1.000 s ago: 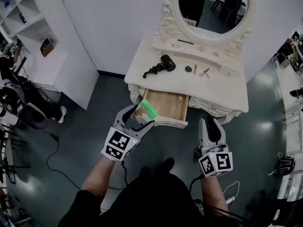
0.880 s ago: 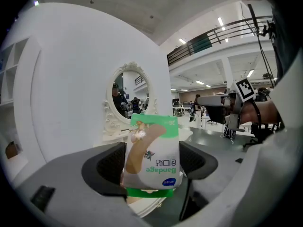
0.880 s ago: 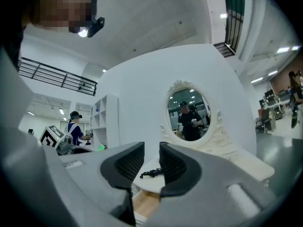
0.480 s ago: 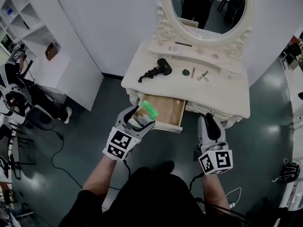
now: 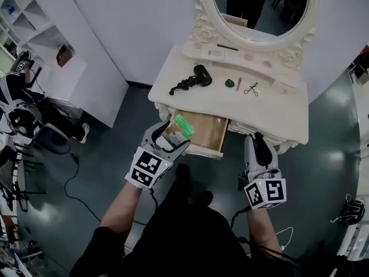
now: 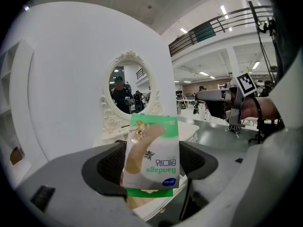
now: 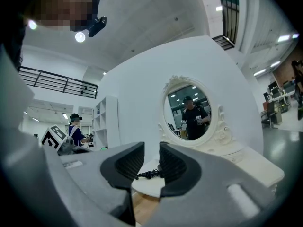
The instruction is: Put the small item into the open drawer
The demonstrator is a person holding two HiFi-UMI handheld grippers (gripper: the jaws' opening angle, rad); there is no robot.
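Note:
My left gripper [image 5: 171, 141] is shut on a green and white bandage packet [image 5: 183, 126], and holds it upright over the left front part of the open wooden drawer [image 5: 210, 133]. In the left gripper view the packet [image 6: 154, 148] stands between the pads of that gripper [image 6: 151, 163], with the drawer's wood [image 6: 138, 206] just below. My right gripper [image 5: 258, 150] hangs in front of the table to the right of the drawer. In the right gripper view this gripper [image 7: 151, 163] is open, and nothing is between its jaws.
The white dressing table [image 5: 277, 113] carries an oval mirror [image 5: 262, 4], a black hair dryer with its cord [image 5: 198, 77], a small green item [image 5: 229, 83] and a scissor-like tool [image 5: 249, 89]. White shelves [image 5: 55, 56] and a seated person [image 5: 23, 117] are at the left; a cable [image 5: 72, 183] lies on the floor.
Both grippers have moved forward toward the table. The packet has gone from the drawer's front left corner to further over the drawer. The left grip is unchanged.

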